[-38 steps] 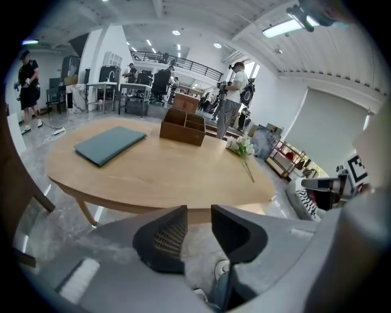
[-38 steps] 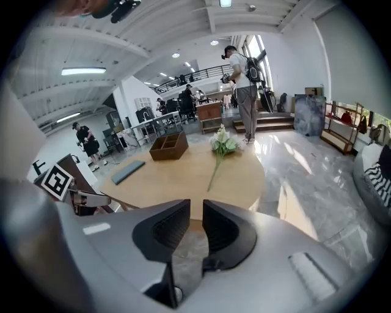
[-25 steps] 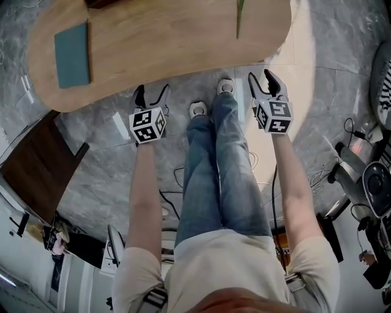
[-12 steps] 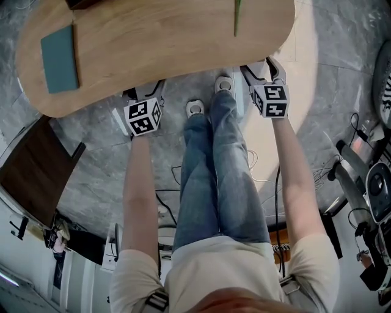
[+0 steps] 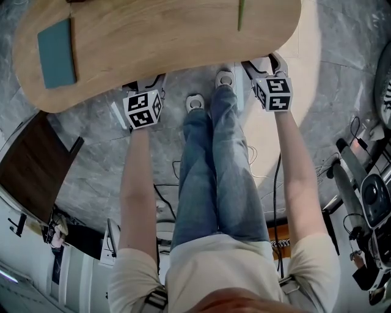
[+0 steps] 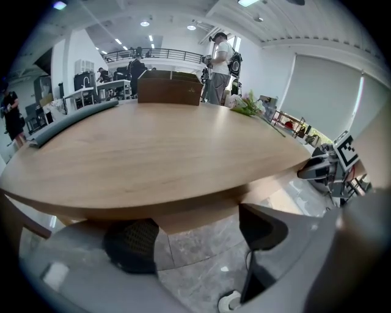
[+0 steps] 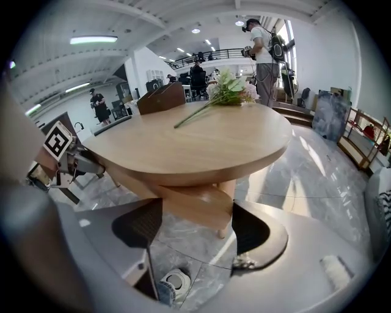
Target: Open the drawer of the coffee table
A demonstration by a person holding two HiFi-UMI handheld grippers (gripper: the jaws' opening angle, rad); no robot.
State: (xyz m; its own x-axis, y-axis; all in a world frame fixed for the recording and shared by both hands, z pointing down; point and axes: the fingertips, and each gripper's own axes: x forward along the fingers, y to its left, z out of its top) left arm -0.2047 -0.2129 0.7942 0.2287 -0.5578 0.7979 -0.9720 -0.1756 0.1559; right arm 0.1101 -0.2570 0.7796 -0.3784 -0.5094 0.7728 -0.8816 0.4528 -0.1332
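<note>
Drawer (image 7: 204, 205) reads as the wooden box hung under the coffee table (image 5: 171, 43) top. It sits lower middle in the right gripper view, and the same wood front shows under the surface edge, lower middle, in the left gripper view. No handle that I can make out.

Status: not opened, by my read. In the head view nothing juts past the near edge of the surface, and the box looks tucked fully under the top.

Jaws:
- left gripper (image 6: 197, 235): spread, have just been closing a touch, pinching nothing. The wood front lies beyond the gap, with the pads clear of it.
- right gripper (image 7: 195, 229): spread wide, have just been opening. The box lines up between the jaws, but there is no contact.

In the head view both sit at the near edge of the surface, tips under it, centre-left and upper right of centre.

Done: approach only. Left to do: get a hold on the front, then the whole pull toward the person.

A teal pad (image 5: 56, 52) and a green stem (image 5: 241, 13) lie on top, out of the way.
</note>
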